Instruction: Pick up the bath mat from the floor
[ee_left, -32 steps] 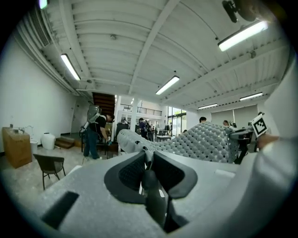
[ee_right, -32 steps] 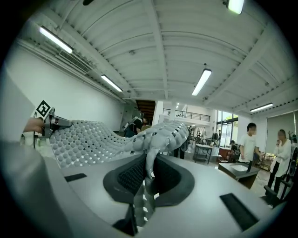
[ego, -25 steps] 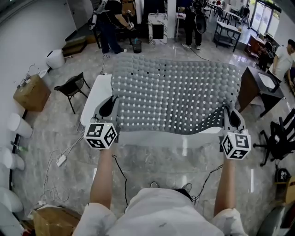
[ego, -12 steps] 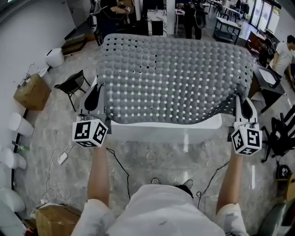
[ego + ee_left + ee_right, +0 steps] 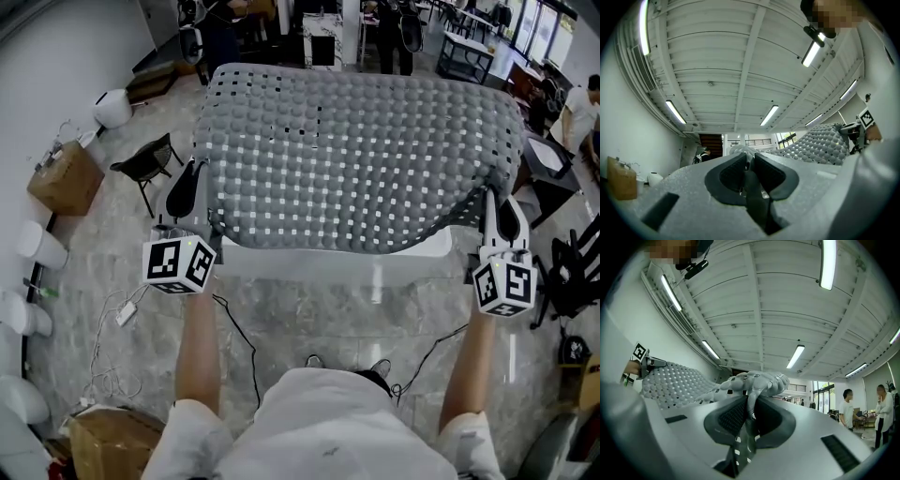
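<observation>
A grey bath mat (image 5: pixel 356 159) with rows of bumps and square holes is stretched out in the air in front of me, off the floor. My left gripper (image 5: pixel 192 202) is shut on its near left corner, and my right gripper (image 5: pixel 502 220) is shut on its near right corner. In the left gripper view the mat's edge (image 5: pixel 750 183) is pinched between the dark pads, and the mat (image 5: pixel 820 143) spreads to the right. In the right gripper view the bumpy corner (image 5: pixel 757 383) sticks out above the shut pads, with the mat (image 5: pixel 675 380) running left.
A white bathtub (image 5: pixel 337 262) stands on the marble floor under the mat. A black chair (image 5: pixel 145 164) and a cardboard box (image 5: pixel 64 178) sit at the left. Dark tables (image 5: pixel 553 159) and a black office chair (image 5: pixel 577 272) stand at the right. People stand at the back. Cables (image 5: pixel 122 314) lie on the floor.
Both grippers have risen with the mat, and it now spreads wider and higher, hiding more of the bathtub and the room behind.
</observation>
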`<state>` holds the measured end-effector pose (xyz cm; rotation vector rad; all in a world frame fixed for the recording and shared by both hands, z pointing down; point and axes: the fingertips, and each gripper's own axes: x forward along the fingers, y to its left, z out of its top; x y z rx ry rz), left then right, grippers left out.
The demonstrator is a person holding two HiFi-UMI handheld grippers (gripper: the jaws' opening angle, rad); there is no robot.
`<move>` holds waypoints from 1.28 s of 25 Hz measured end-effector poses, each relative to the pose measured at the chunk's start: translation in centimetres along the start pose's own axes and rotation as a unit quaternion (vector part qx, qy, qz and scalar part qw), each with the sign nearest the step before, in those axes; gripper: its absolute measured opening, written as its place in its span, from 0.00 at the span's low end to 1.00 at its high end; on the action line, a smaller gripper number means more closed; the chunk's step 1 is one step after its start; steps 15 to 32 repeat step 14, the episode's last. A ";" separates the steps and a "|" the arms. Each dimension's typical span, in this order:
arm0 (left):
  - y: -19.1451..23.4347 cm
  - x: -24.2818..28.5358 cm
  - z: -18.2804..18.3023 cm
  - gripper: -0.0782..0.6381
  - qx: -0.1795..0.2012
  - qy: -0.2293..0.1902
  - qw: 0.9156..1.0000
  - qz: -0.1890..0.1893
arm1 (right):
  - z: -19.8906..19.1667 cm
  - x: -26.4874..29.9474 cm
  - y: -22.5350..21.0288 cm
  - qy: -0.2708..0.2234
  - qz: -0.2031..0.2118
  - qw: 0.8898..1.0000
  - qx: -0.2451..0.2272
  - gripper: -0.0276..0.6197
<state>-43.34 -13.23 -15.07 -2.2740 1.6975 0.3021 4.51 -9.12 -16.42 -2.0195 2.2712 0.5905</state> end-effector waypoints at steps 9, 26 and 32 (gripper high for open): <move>-1.2 0.7 -0.2 0.20 0.005 0.000 1.000 0.000 | -0.4 0.3 -1.2 0.003 -0.001 1.000 -0.005 0.11; 0.6 -1.1 0.3 0.20 0.008 -0.007 1.000 0.002 | 0.3 -0.7 0.9 0.000 -0.003 1.000 -0.005 0.11; 0.6 -1.1 0.3 0.20 0.008 -0.007 1.000 0.002 | 0.3 -0.7 0.9 0.000 -0.003 1.000 -0.005 0.11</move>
